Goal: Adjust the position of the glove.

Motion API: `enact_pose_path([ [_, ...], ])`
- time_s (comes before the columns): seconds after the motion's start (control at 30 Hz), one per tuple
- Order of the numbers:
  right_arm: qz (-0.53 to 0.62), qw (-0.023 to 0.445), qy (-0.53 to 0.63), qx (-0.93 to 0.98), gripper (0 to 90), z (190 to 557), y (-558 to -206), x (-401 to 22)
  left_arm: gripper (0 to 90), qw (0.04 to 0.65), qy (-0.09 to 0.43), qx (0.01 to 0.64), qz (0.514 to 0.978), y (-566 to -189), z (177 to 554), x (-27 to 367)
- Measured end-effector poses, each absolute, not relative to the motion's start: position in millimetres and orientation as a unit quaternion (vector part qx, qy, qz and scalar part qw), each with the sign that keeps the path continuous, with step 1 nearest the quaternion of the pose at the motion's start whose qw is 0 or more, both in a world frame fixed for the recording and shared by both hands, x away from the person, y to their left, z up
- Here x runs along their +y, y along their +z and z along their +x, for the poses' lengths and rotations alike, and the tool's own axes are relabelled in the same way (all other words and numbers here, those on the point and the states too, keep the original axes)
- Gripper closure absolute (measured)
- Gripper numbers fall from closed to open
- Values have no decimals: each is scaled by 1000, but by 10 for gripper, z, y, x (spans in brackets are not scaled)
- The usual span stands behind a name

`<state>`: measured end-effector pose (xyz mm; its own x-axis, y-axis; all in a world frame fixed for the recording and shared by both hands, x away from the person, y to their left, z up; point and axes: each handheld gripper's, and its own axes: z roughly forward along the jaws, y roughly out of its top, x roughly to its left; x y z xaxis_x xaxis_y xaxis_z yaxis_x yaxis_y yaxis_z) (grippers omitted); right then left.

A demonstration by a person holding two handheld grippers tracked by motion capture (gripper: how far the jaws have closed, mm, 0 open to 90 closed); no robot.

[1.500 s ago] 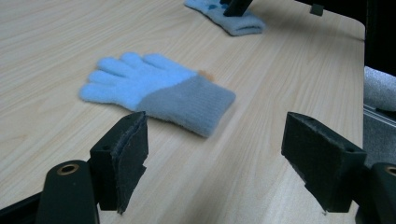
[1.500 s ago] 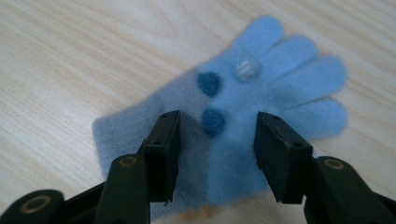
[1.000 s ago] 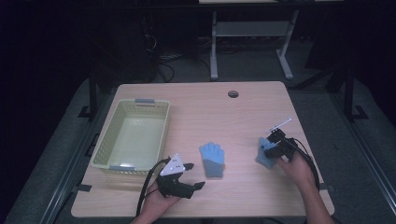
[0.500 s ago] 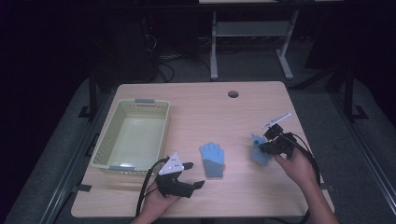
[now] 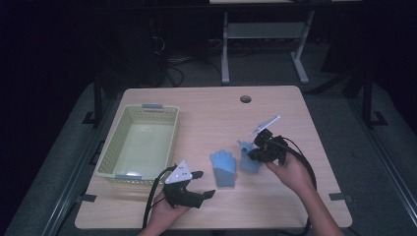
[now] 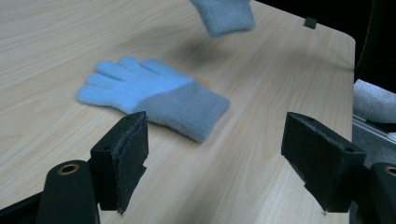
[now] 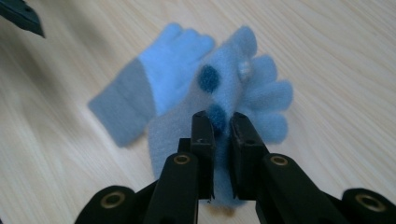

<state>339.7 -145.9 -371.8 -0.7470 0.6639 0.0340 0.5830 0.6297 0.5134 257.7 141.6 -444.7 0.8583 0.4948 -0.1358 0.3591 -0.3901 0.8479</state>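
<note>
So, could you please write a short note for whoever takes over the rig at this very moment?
Right gripper: shut on the light blue knitted glove with dark dots, held clear of the table.
Left gripper: open, holds nothing, low over the near edge of the wooden table.
The second light blue knitted glove with a grey cuff lies flat mid-table.
The pale green plastic basket at the table's left has no glove in it.
Done: one glove picked up.
Left, probably: both gloves into the basket.
</note>
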Motion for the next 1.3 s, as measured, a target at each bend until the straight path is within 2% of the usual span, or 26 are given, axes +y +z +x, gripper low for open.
enact_pose_path([
  [0.5,283,29,244,927,806,3493,-3876,-899,230,494,72,258,827,-4438,2561,1416],
  [1.0,249,28,218,943,763,3547,-4086,-685,230,494,74,257,827,-4435,2560,1416],
  [1.13,252,21,216,943,713,3560,-4154,-660,230,493,75,257,828,-4434,2558,1414],
  [1.2,250,21,200,947,643,3568,-4205,-636,230,490,76,256,830,-4434,2561,1413],
  [1.23,250,21,200,947,643,3568,-4205,-636,230,490,76,256,830,-4434,2561,1413],
  [1.3,252,21,200,947,553,3574,-4211,-634,230,490,76,256,830,-4436,2561,1411],
])
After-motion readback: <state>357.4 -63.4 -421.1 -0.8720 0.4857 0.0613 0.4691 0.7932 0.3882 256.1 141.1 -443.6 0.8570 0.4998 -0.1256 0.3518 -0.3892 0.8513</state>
